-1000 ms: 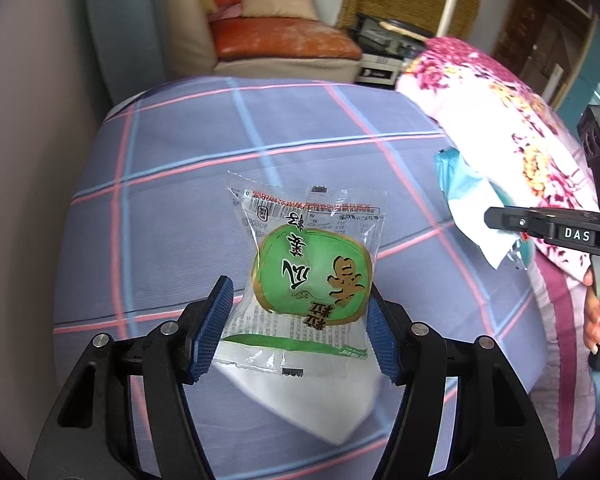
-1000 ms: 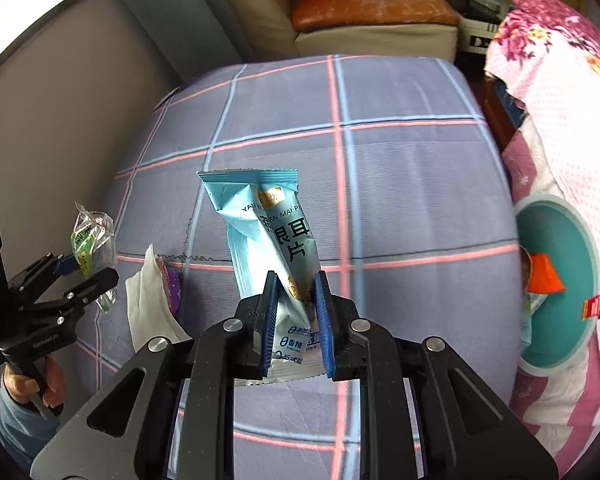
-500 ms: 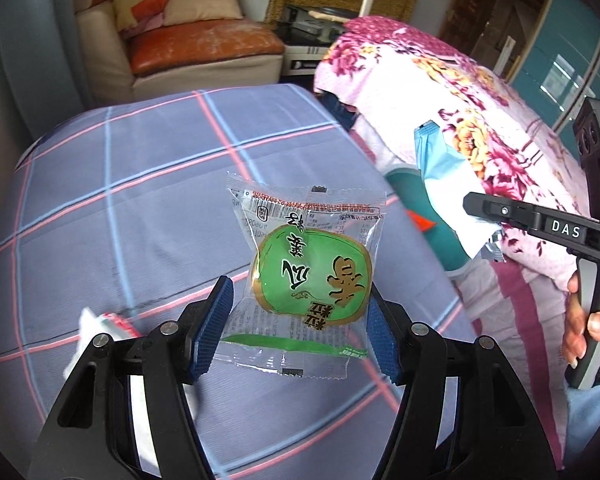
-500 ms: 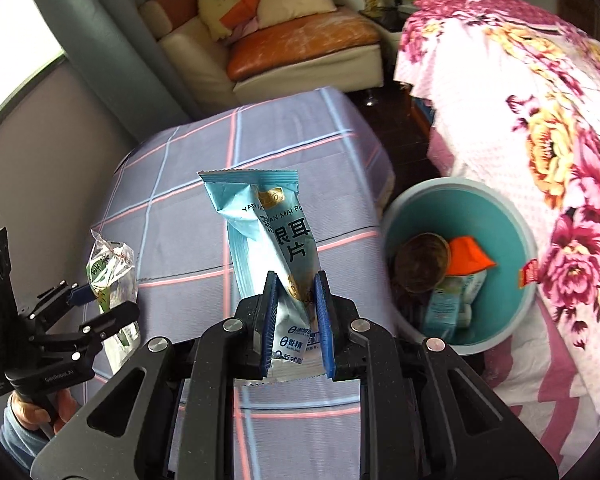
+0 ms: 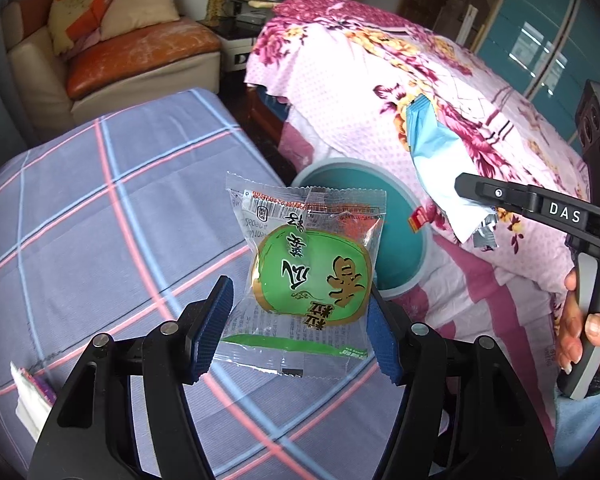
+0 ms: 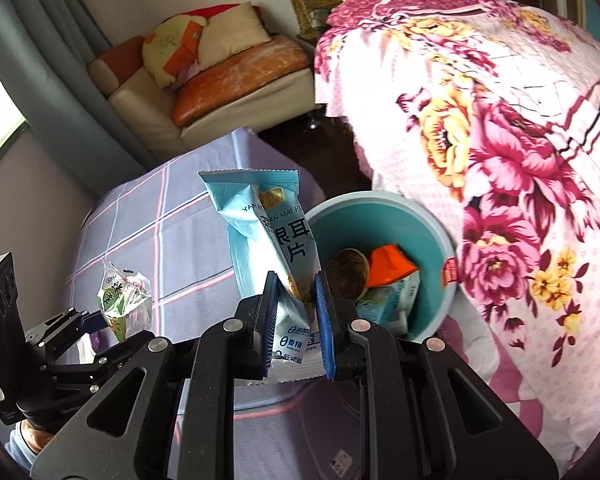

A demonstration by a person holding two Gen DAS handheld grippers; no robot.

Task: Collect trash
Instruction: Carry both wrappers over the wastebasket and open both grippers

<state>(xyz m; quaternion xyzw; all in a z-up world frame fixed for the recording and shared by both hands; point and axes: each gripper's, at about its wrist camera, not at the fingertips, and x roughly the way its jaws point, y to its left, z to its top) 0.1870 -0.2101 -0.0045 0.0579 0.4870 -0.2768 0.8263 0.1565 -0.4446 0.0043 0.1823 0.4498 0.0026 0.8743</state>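
Observation:
My left gripper is shut on a clear wrapper with a green round label, held in the air over the edge of the plaid bed. Beyond the green-label wrapper sits a teal trash bin on the floor. My right gripper is shut on a light blue snack packet standing upright between its pads, just left of the teal bin, which holds an orange wrapper, a brown lid and other packets. Each gripper shows in the other's view: the left gripper with its wrapper, the right gripper with its blue packet.
A plaid purple bedcover lies at left with a folded white tissue near its lower left. A floral pink bedspread rises right of the bin. A sofa with cushions stands at the back. A person's hand grips the right handle.
Both grippers have swung rightward from over the plaid bed toward the teal bin, each keeping its wrapper. The bin has come into fuller view and the tissue has slid to the left edge.

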